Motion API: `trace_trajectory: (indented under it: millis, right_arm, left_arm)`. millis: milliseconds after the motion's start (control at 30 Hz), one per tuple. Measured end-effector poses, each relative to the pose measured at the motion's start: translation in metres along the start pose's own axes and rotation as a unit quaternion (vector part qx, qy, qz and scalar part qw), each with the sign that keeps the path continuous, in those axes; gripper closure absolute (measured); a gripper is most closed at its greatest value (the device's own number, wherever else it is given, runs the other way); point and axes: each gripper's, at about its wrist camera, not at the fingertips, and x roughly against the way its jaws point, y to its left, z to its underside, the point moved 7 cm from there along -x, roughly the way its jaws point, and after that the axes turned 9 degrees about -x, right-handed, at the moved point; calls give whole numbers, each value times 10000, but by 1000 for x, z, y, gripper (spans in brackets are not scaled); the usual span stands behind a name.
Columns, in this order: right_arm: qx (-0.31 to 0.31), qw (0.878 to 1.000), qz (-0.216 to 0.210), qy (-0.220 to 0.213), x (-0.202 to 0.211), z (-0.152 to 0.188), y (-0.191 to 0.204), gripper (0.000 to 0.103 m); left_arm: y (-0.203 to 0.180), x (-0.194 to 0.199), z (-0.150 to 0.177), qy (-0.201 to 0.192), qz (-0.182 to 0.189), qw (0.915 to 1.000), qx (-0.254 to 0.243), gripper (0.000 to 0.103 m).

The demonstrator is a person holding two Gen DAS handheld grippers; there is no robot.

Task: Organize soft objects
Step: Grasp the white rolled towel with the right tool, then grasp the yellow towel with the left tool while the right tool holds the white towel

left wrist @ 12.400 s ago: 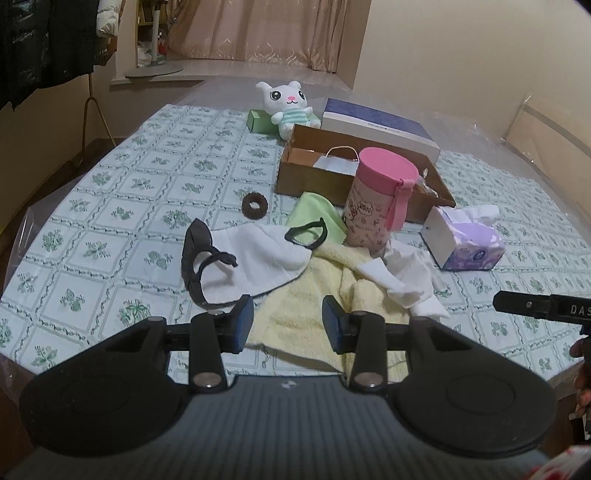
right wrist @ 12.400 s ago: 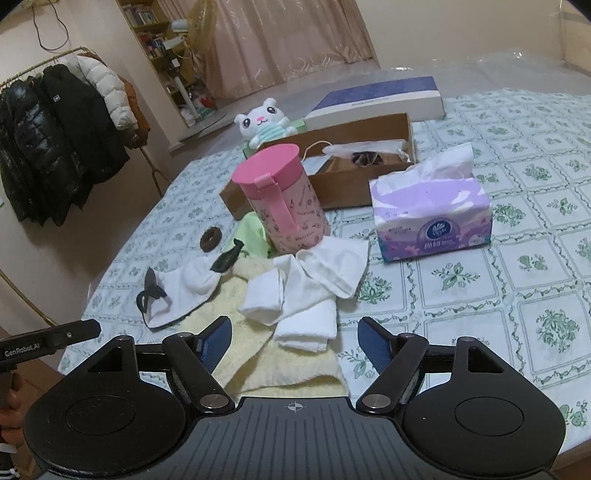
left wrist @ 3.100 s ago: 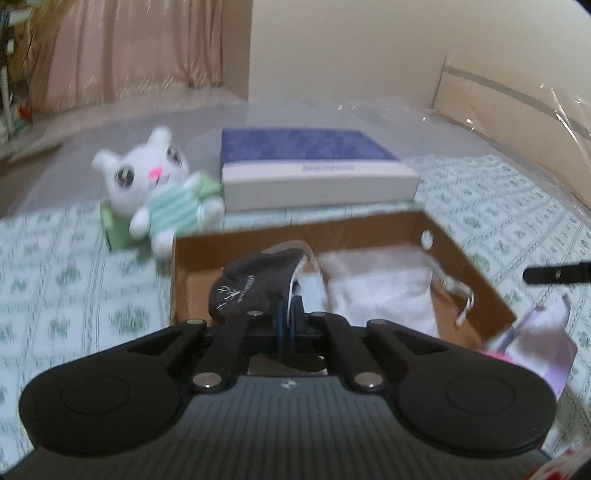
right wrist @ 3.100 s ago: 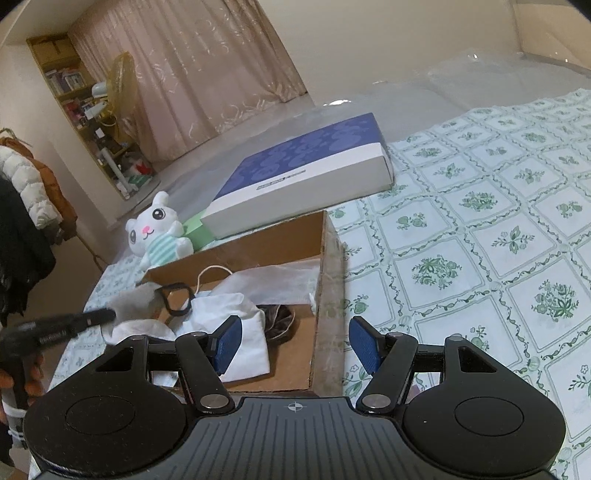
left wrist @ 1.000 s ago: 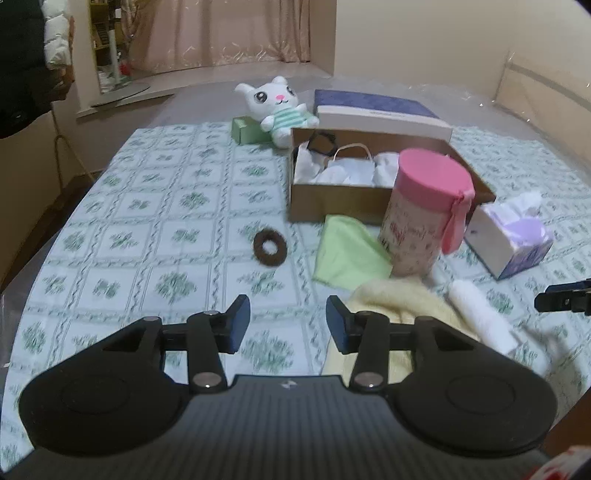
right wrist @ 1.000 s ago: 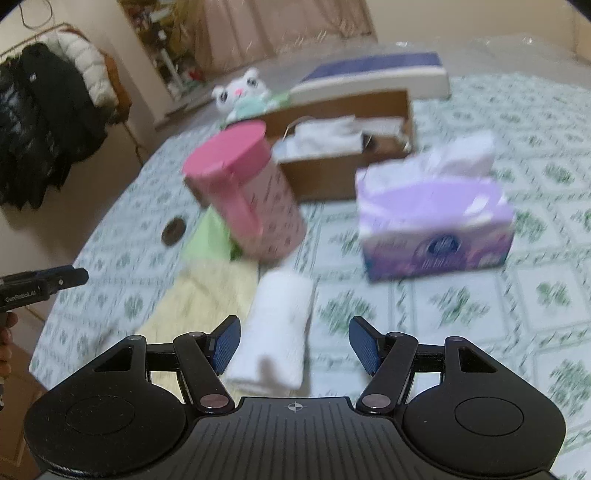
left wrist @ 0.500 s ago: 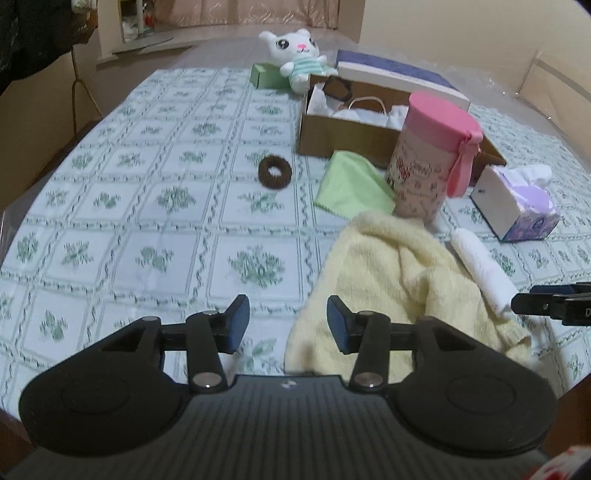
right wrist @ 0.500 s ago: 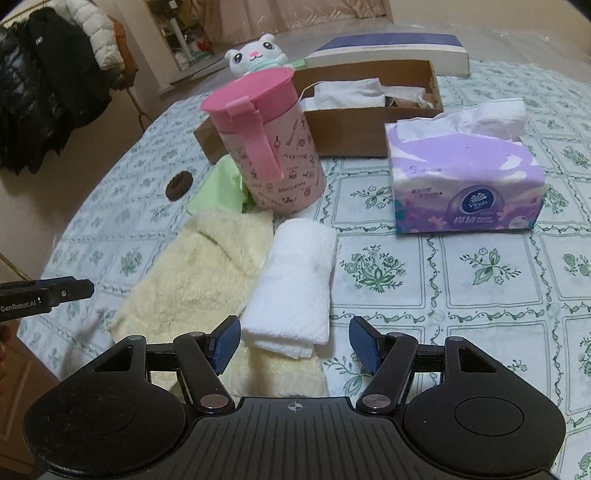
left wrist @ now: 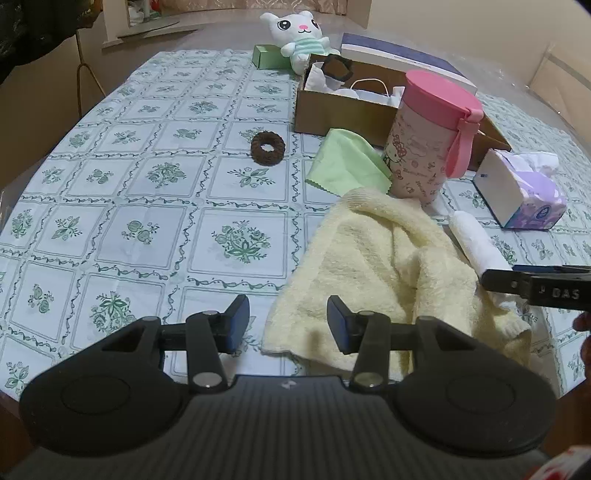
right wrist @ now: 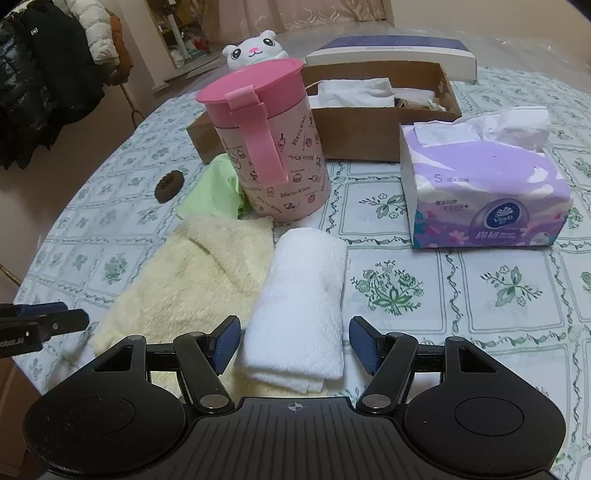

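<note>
A crumpled yellow towel (left wrist: pixel 384 269) lies at the table's near edge; it also shows in the right wrist view (right wrist: pixel 192 273). A folded white towel (right wrist: pixel 306 306) lies on its right side, also seen in the left wrist view (left wrist: pixel 476 243). My left gripper (left wrist: pixel 288 325) is open and empty, over the yellow towel's near left corner. My right gripper (right wrist: pixel 295 343) is open, its fingers on either side of the white towel's near end. A green cloth (left wrist: pixel 347 162) lies by the pink canister. The cardboard box (left wrist: pixel 332 107) holds white cloths.
A pink Hello Kitty canister (right wrist: pixel 269 151) stands behind the towels. A purple tissue pack (right wrist: pixel 484 192) sits to the right. A brown hair tie (left wrist: pixel 267 147) lies on the patterned tablecloth. A white plush toy (left wrist: pixel 299 33) and a blue-white box (left wrist: pixel 402 59) are at the back.
Both grippers have moved lower and closer to the towels. My right gripper now straddles the white towel's near end. Both stay open.
</note>
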Motion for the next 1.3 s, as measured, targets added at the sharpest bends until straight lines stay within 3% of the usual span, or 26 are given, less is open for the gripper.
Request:
trace_trajectory:
  millis: [700, 767, 900, 1100, 1300]
  right_arm:
    - [60, 9999, -14, -84, -26, -10, 2, 39]
    - [91, 9999, -10, -120, -25, -9, 0, 49]
    - [63, 9998, -55, -204, -20, -10, -5, 58]
    - [-73, 9992, -57, -383, -6, -12, -16, 62]
    - [-160, 9986, 59, -497, 14, -8, -32, 62]
  left_arm:
    - [-1, -9, -1, 3, 1, 10000, -16, 56]
    - [-1, -9, -1, 4, 15, 10000, 6, 56]
    - [-2, -8, 1, -47, 24, 10000, -6, 56]
    - [-7, -6, 0, -186, 116, 9997, -98, 56]
    - [-33, 1, -5, -449, 575, 9970, -256, 40]
